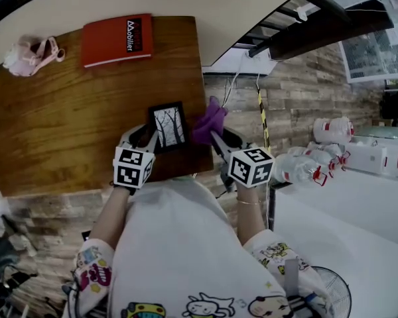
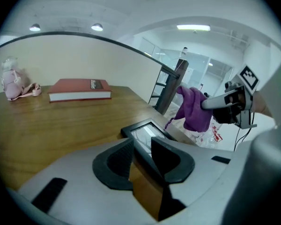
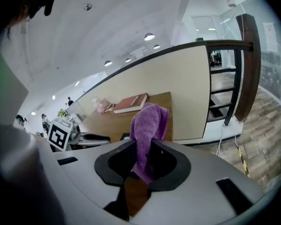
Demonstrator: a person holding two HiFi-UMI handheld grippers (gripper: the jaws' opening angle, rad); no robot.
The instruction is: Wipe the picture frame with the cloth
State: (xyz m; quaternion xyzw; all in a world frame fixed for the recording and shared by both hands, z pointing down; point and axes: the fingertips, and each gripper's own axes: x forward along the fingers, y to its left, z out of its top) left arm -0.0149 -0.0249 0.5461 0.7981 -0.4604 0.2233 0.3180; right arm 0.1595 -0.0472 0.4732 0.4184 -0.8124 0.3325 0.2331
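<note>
Picture frame (image 1: pixel 168 126) and purple cloth (image 1: pixel 208 121) held at the desk's (image 1: pixel 73 111) near right corner.
The left gripper (image 1: pixel 144 138) pinches the frame's near edge in its jaws; the right gripper (image 1: pixel 217 138) has its jaws clamped on the cloth, just beside the frame.

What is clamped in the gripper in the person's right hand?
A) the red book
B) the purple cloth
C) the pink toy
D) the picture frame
B: in the right gripper view the purple cloth is pinched between the jaws of the right gripper, while the picture frame sits in the left gripper.
</note>
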